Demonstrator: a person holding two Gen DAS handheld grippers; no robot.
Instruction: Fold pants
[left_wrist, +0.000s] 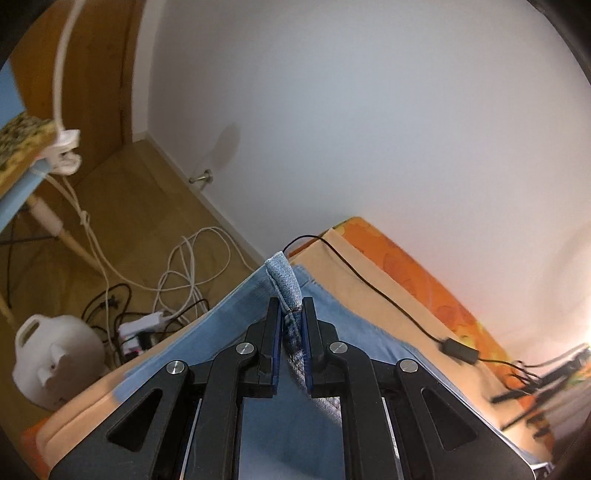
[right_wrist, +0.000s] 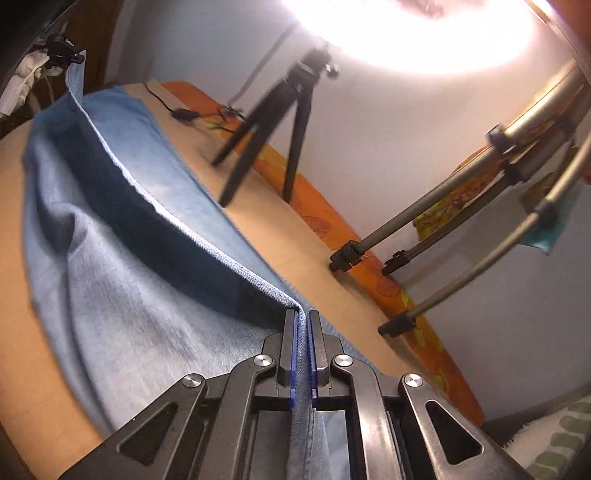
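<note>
The left gripper (left_wrist: 291, 306) is clamped tight on a bunched hem of the pants (left_wrist: 332, 328), which poke up past its tips. The right gripper (right_wrist: 303, 317) is pinched closed on a thin folded edge. The pants (right_wrist: 122, 258) lie spread over the tan board (right_wrist: 258, 229), the lifted edge stretched between the grippers.
</note>
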